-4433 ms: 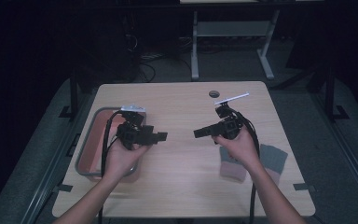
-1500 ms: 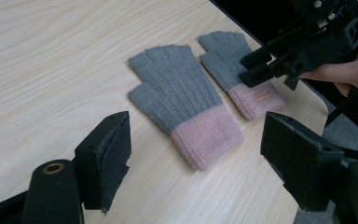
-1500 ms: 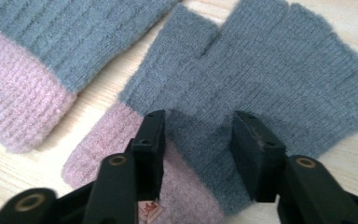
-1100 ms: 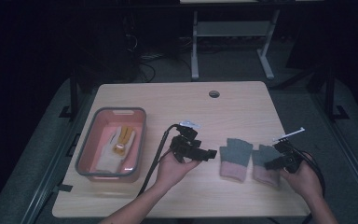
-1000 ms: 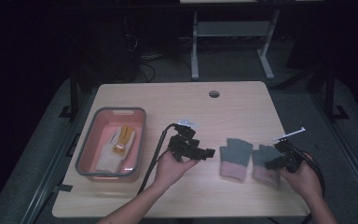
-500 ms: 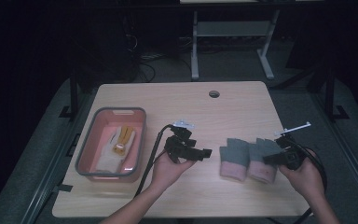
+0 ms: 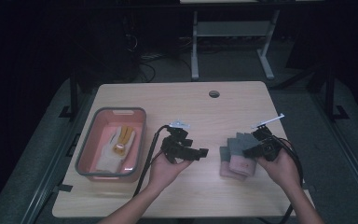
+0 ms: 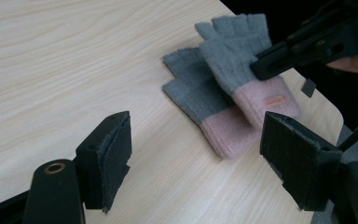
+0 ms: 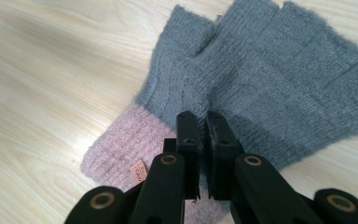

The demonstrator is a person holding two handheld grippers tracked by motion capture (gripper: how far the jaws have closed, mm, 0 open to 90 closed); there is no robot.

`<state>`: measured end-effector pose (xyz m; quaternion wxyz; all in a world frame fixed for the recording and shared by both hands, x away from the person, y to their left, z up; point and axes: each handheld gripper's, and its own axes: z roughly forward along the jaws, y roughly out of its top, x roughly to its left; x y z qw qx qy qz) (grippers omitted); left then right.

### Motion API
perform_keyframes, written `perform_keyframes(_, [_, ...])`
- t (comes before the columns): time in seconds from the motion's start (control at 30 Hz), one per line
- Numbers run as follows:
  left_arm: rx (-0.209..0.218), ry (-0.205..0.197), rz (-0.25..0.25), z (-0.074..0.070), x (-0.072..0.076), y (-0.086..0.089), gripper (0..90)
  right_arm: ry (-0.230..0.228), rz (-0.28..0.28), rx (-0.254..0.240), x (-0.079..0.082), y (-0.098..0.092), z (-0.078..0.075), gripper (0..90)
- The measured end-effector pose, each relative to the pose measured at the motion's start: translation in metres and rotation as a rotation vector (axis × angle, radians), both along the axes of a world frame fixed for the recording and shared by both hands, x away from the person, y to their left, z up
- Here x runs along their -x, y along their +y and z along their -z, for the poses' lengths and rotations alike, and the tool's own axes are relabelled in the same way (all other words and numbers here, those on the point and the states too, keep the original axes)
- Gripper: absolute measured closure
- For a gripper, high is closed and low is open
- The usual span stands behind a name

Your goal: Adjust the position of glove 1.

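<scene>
The right gripper [image 9: 200,135] had its jaws pinched tight on the knit of the upper grey fingerless glove with a pink cuff [image 9: 270,88], which lay overlapping its matching lower glove [image 8: 196,93] near the right edge of the pale wooden desk [image 7: 205,116]. The left gripper [image 8: 196,154] hovered near them, jaws wide apart and empty. Farther left sat a grey-rimmed pink tub [image 7: 91,140] holding a white-and-yellow glove [image 7: 116,144].

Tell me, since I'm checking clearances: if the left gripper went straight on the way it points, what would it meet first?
Probably the lower glove of the overlapped pair; the left gripper stands open, aimed over bare table at it. Depth is uncertain.
</scene>
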<state>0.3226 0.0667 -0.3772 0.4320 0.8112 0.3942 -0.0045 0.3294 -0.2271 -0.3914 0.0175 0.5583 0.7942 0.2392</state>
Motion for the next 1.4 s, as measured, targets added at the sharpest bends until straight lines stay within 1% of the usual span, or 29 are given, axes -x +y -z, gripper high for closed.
perform_keyframes(0.1, [-0.001,-0.007,0.005,0.000,0.001,0.001,25.1,0.009,0.000,-0.005,-0.003,0.006,0.004,85.3])
perform_keyframes(0.2, [0.002,0.002,0.003,0.001,0.001,0.001,25.1,0.015,-0.011,-0.007,-0.006,0.010,0.007,85.2])
perform_keyframes(0.33, [-0.003,0.012,0.007,0.004,0.001,-0.002,25.2,0.026,-0.005,-0.018,-0.008,0.016,0.012,84.9])
perform_keyframes(0.43, [-0.007,0.018,0.010,0.006,0.001,-0.003,25.2,0.031,-0.021,-0.011,-0.009,0.020,0.015,84.2])
perform_keyframes(0.53, [-0.011,0.020,0.012,0.009,0.000,-0.003,25.2,0.028,-0.025,-0.006,-0.009,0.021,0.017,82.7])
perform_keyframes(0.63, [-0.013,0.026,0.012,0.010,0.001,-0.005,25.4,0.038,-0.018,-0.009,-0.010,0.022,0.021,79.7])
perform_keyframes(0.7, [-0.016,0.026,0.013,0.011,0.001,-0.006,25.3,0.038,-0.017,-0.010,-0.010,0.022,0.022,79.4])
perform_keyframes(0.8, [-0.020,0.035,0.015,0.012,0.000,-0.008,25.4,0.027,-0.013,-0.023,-0.010,0.019,0.020,73.3])
perform_keyframes(0.83, [-0.019,0.038,0.015,0.013,0.000,-0.009,25.4,0.027,-0.010,-0.029,-0.009,0.019,0.020,71.9])
perform_keyframes(0.87, [-0.022,0.036,0.017,0.013,0.000,-0.010,25.3,0.021,-0.007,-0.024,-0.009,0.017,0.019,71.2])
perform_keyframes(0.97, [-0.017,0.048,0.018,0.016,0.000,-0.014,25.4,0.019,0.011,-0.040,-0.007,0.013,0.018,68.2])
perform_keyframes(1.0, [-0.018,0.052,0.019,0.017,0.000,-0.016,25.4,0.011,0.013,-0.040,-0.006,0.010,0.018,67.5])
perform_keyframes(1.07, [-0.020,0.062,0.026,0.019,-0.001,-0.019,26.0,0.011,0.026,-0.052,-0.005,0.006,0.018,65.1])
perform_keyframes(1.13, [-0.007,0.077,0.039,0.021,-0.001,-0.022,31.0,0.014,0.035,-0.058,-0.003,0.002,0.019,63.7])
perform_keyframes(1.33, [-0.004,0.109,0.051,0.028,-0.002,-0.035,31.1,0.001,0.062,-0.090,0.003,-0.011,0.020,55.8])
perform_keyframes(1.4, [0.008,0.126,0.050,0.030,-0.004,-0.038,32.0,-0.012,0.078,-0.137,0.007,-0.017,0.020,54.4])
